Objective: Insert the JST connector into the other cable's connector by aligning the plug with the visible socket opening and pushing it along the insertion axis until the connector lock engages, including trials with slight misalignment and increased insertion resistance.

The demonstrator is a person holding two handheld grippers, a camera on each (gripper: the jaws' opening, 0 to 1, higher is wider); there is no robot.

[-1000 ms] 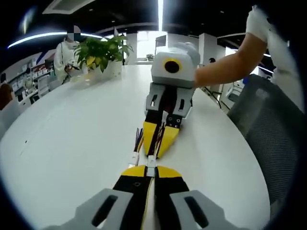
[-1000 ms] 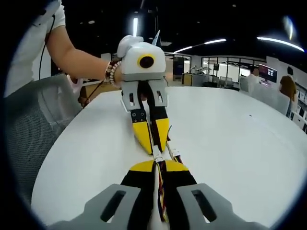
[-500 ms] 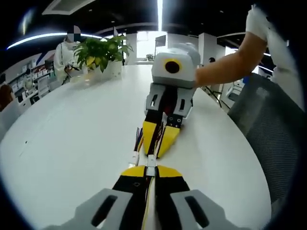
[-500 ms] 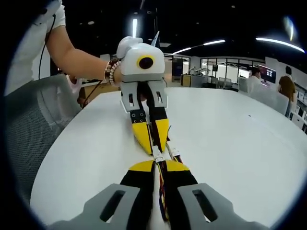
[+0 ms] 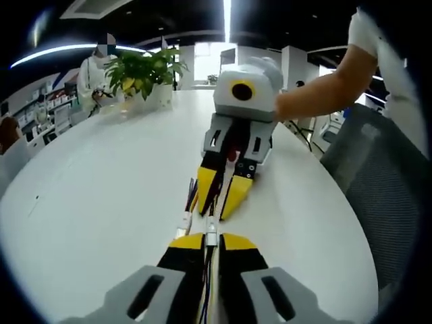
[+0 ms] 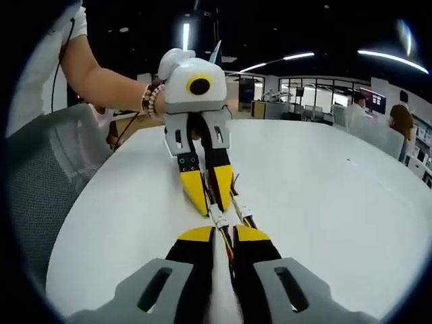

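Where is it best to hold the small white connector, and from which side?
Probably on the two flat sides of the white connector, behind its mating end, approaching from the wire side along the cable, as the left hand-held gripper does; this leaves the opening free.

Both grippers (image 5: 210,237) (image 6: 221,233) tip-to-tip, jaws slightly apart.

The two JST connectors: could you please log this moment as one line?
left hand-held gripper: shut on cable | right hand-held gripper: shut on cable | JST connectors: meeting tip to tip above white table | lock: cannot tell

Two close, low, opposed views along facing tongs, apparently sharing white table (image 5: 101,182).
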